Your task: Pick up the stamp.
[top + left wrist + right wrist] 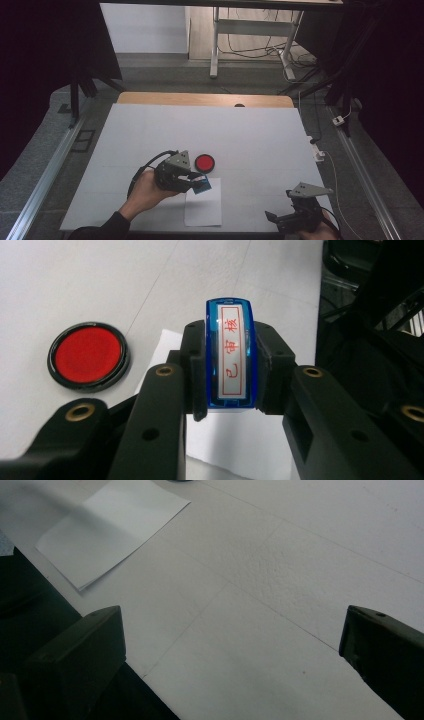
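Stamp point(231, 357) sits clamped between the jaws of the left gripper point(196, 182), label side up, poised over the top edge of the paper sheet point(203, 206), likely for pressing; ink pad point(204, 162) lies just beside for re-inking; right gripper point(286, 216) idles with jaws spread wide, near the surface's point(250, 135) front corner.

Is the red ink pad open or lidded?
Open: the red ink pad shows bare red ink inside its black rim, no lid on it.
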Motion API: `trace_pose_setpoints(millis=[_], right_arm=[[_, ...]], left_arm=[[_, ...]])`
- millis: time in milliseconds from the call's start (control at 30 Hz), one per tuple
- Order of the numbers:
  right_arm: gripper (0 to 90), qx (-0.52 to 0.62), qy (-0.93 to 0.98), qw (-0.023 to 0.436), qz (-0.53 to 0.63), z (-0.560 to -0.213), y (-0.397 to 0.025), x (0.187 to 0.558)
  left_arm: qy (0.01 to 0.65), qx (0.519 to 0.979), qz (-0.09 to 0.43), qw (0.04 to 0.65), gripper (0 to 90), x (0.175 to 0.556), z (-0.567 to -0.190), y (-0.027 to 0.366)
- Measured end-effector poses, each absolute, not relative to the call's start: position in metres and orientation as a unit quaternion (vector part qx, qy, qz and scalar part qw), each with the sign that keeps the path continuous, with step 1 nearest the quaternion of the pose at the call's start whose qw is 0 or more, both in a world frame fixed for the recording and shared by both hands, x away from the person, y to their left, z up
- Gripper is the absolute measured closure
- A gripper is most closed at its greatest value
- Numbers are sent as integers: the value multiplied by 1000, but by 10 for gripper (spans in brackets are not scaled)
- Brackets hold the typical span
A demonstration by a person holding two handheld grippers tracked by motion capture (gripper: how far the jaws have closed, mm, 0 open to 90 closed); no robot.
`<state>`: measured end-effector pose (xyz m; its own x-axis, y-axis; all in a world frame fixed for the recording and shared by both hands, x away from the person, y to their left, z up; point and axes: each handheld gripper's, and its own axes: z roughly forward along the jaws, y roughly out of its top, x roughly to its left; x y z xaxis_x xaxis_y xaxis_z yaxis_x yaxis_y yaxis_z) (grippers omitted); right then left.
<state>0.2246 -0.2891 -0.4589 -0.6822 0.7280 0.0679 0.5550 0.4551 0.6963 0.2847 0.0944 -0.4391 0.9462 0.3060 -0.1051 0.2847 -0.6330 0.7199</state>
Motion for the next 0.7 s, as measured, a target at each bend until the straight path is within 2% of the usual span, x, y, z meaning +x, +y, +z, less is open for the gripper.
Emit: trace_pose_setpoints(millis=[300,700], right_arm=[[0,378,845,119,358,-459,-289,225],[0,377,846,117,359,-459,-289,225]], left_arm=[[138,906,17,401,703,278,-432,90],[134,905,21,403,703,275,-428,91]])
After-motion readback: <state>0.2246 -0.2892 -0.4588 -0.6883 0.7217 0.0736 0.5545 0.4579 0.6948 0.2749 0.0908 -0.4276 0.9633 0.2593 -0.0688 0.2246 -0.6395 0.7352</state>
